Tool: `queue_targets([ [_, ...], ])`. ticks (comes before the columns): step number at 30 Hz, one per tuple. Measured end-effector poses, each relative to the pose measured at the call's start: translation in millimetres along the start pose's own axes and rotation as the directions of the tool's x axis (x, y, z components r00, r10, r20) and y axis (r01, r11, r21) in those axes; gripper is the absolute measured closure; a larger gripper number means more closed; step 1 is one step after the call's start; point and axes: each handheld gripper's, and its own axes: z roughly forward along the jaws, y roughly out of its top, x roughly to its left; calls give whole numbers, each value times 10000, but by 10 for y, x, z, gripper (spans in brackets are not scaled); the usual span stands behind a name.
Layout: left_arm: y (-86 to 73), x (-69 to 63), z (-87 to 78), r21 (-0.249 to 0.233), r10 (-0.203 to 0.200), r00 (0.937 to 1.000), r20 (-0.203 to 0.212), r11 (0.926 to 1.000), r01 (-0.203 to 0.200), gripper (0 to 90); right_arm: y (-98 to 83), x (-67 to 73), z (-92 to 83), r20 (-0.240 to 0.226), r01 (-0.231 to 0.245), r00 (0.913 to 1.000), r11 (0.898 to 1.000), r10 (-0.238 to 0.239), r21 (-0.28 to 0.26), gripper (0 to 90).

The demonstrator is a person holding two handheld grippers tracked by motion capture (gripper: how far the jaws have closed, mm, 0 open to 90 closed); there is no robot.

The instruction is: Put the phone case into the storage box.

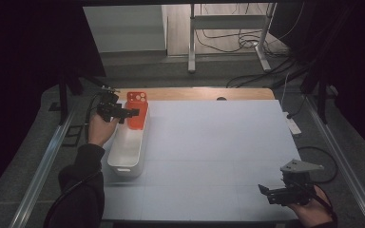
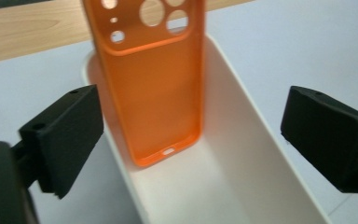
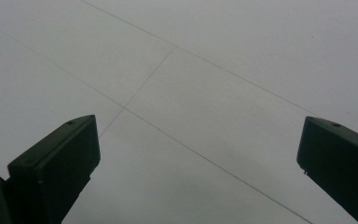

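An orange phone case (image 1: 137, 110) (image 2: 154, 84) with camera cut-outs leans upright against the far end of a long white bin (image 1: 127, 151) (image 2: 242, 135). Its lower edge rests on the bin's floor. My left gripper (image 1: 132, 113) (image 2: 191, 140) hovers at the bin's far end, just this side of the case, open; its black jaws stand wide apart and touch nothing. At the table's front right corner my right gripper (image 1: 265, 194) (image 3: 198, 168) is open over the bare pale mat (image 3: 191, 93), with nothing between its jaws.
The pale mat (image 1: 218, 152) covers most of the table, and a wooden strip (image 1: 195, 93) shows along the far edge. A white power strip (image 1: 293, 126) lies off the right side. A metal stand (image 1: 228, 28) and cables sit on the floor beyond.
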Motion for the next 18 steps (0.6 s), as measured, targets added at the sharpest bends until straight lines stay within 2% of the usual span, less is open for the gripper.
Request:
queue_targets([
  [7, -9, -82, -16, -99, 268, 9994, 212, 9996, -266, 5, 0, 1, 0, -2, 10, 10000, 10000, -10, 2, 0],
  [18, -61, -189, -69, -257, 909, 9959, -21, 9955, -910, 0, 1, 2, 2, -3, 26, 10000, 10000, -26, 13, 0],
])
